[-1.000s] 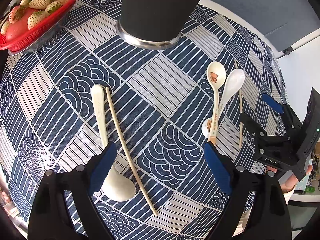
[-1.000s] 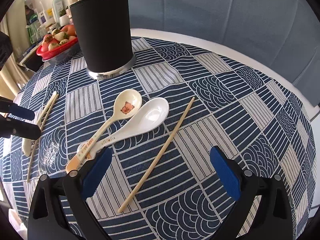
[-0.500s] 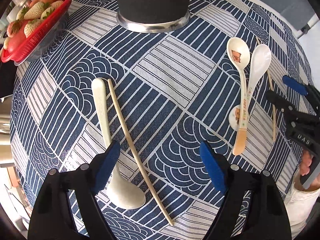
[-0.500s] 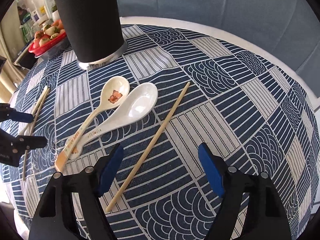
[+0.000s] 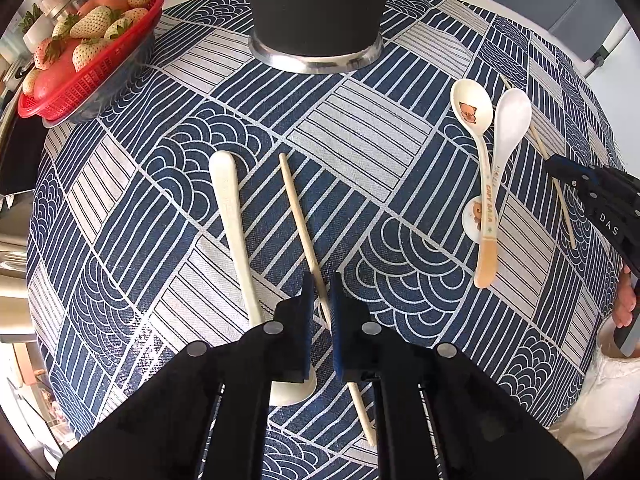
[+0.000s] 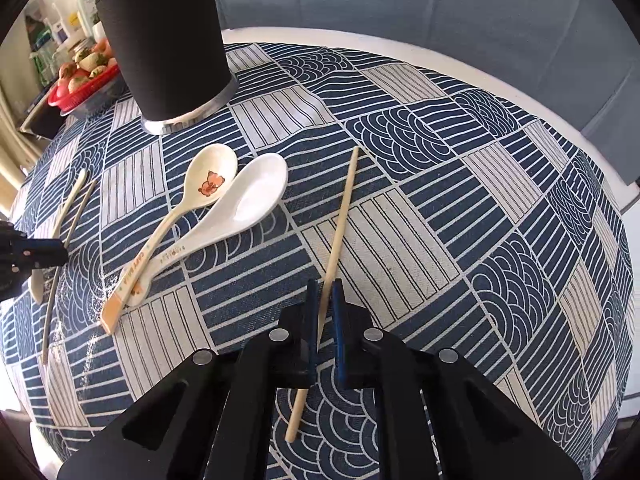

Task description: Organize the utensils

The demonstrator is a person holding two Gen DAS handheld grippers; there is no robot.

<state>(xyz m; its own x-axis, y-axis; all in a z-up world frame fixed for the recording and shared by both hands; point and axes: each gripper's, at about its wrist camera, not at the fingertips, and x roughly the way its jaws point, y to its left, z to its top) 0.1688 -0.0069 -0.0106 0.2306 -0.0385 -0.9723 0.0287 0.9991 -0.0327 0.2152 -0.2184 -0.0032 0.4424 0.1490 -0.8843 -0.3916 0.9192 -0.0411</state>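
My left gripper (image 5: 322,292) points down at the table, its jaws closing tight on a wooden chopstick (image 5: 298,216). A cream spoon (image 5: 230,208) lies just left of it. My right gripper (image 6: 326,296) is likewise closing, its pads pressing on a second chopstick (image 6: 344,208) lying on the cloth. A spoon with a bear picture (image 6: 208,176) and a plain white spoon (image 6: 256,192) lie crossed between the two grippers. The tall black utensil holder (image 6: 168,40) stands at the back of the table.
A red basket of strawberries (image 5: 80,80) sits at the far left, next to the black holder (image 5: 316,0). A blue and white patterned cloth (image 6: 440,184) covers the round table. A person's hand (image 5: 626,300) shows at the right edge.
Both grippers went from wide open to shut, each closing on its chopstick. The left chopstick has shifted away from the cream spoon. Neither hand travelled much.
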